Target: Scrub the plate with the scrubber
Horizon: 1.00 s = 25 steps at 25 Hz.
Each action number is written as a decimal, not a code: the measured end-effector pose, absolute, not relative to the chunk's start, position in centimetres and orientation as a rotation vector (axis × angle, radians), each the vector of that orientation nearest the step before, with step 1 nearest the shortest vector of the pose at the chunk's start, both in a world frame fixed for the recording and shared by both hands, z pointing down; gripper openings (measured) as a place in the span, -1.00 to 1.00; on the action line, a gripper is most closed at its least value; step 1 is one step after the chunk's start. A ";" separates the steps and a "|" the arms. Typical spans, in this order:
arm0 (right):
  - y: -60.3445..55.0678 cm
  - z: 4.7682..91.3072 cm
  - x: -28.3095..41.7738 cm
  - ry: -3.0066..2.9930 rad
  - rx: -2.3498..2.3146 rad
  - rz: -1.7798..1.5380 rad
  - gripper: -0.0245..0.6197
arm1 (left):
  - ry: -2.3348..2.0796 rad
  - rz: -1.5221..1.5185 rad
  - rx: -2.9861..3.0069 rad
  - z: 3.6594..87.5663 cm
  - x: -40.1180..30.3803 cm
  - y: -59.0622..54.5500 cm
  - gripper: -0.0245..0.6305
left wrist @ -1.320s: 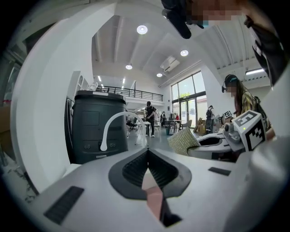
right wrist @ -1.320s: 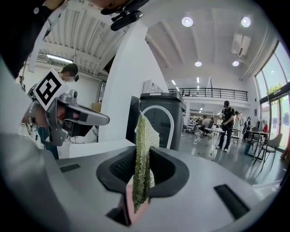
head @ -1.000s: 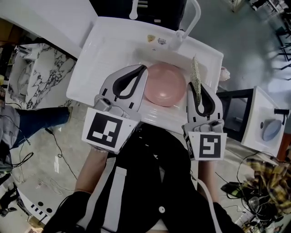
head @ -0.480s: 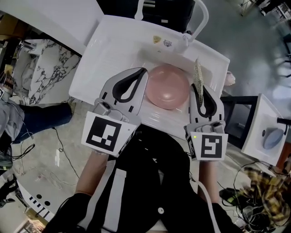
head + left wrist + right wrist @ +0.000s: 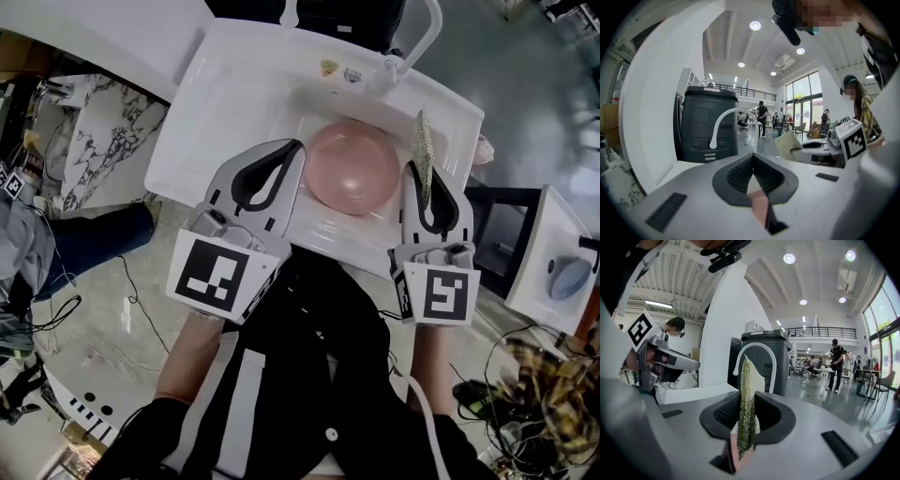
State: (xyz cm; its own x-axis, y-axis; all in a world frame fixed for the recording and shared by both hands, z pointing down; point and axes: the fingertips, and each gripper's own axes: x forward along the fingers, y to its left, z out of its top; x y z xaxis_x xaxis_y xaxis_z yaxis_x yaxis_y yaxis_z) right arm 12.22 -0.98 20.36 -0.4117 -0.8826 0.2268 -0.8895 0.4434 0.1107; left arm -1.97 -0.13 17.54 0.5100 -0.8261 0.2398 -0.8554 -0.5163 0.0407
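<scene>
**Two grippers at the sink, plate between them**

Plenty of open white sink [image 5: 230,89] at 10 and 11 o'clock of the pink plate [image 5: 354,169]. Tighter at 1 o'clock, with the tap [image 5: 412,42] arching over the far rim. Flat in the basin, that plate, near edge close to the basin's front wall at 6 o'clock.

At 9 o'clock of the plate, the left gripper [image 5: 299,145]: tip just beside the rim, pointing toward 1 o'clock, marker cube [image 5: 223,275] out over the sink's near edge. Clenched on nothing. In the left gripper view, ribbed pads [image 5: 738,176] meeting at the tip, with only a sliver of pink showing through the gap behind.

At 3 o'clock of the plate, the right gripper [image 5: 427,173], pointing to 12 o'clock and hemmed by the sink's right rim. Clamped on the green scrubber [image 5: 424,150], held on edge, sticking out past the jaw tips just beside the plate. Touching the plate or not, impossible to tell. Same grasp in the right gripper view: scrubber [image 5: 750,376] upright between the pads [image 5: 723,413].

Both forearms tucked close to a dark-clothed torso.
</scene>
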 end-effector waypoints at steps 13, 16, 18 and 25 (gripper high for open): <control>-0.6 21.8 12.4 -2.339 1.644 0.102 -0.69 | -1.324 0.306 2.641 18.4 -1.8 -2.5 -0.92; -1.0 22.0 11.9 -2.296 1.683 0.135 -0.69 | -1.309 0.332 2.624 19.3 -2.3 -3.1 -0.92; -1.2 22.1 11.3 -2.286 1.689 0.135 -0.69 | -1.291 0.352 2.623 19.9 -2.5 -3.6 -0.92; -1.3 23.3 10.7 -2.241 1.697 0.168 -0.69 | -1.134 0.453 2.620 23.1 -2.0 -4.0 -0.92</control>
